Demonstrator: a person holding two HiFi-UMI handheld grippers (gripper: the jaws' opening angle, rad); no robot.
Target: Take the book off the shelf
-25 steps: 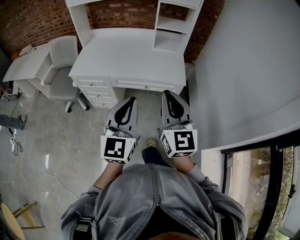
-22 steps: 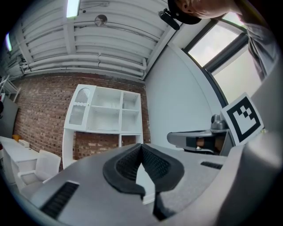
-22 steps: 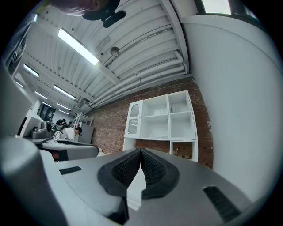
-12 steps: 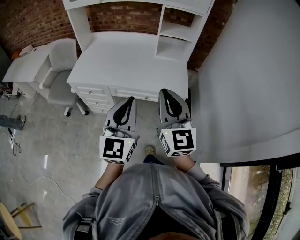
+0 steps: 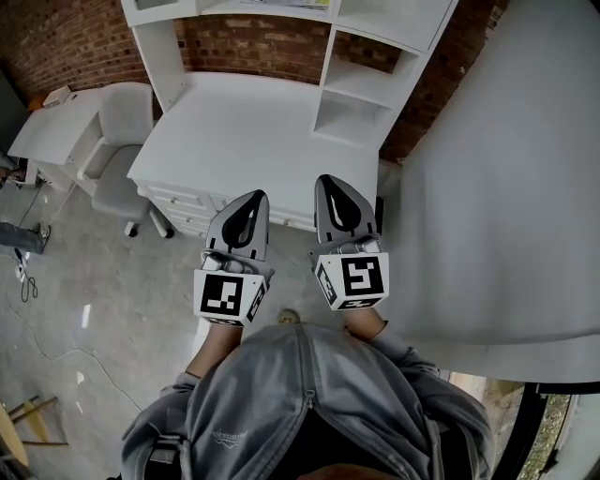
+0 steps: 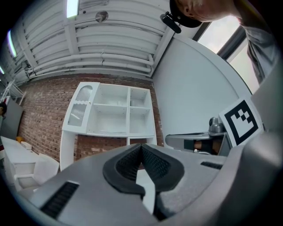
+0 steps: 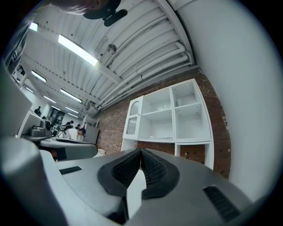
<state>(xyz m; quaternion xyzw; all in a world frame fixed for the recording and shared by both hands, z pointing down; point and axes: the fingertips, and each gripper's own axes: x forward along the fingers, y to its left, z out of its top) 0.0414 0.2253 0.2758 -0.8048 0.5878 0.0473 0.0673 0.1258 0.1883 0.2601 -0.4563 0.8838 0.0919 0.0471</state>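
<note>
One book (image 5: pixel 281 4), thin, seems to lie flat on the shelf (image 5: pixel 359 86) above the desk (image 5: pixel 253 122). Prob. light, stiff & smooth; pinch its front edge. Left gripper (image 5: pixel 253 199) & right gripper (image 5: pixel 331 183): both closed, empty, well short.

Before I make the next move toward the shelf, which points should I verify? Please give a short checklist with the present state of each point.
1. Left gripper empty: ok, jaws together, nothing between them.
2. Right gripper empty: ok, jaws together, nothing held.
3. Jaws apart enough to take a book: not ok, both are shut.
4. Book located in the shelf unit: cannot tell; only a flat pale thing lies in the wide compartment, too small to identify.
5. Chair out of the way: ok, it stands left of the desk.
</note>
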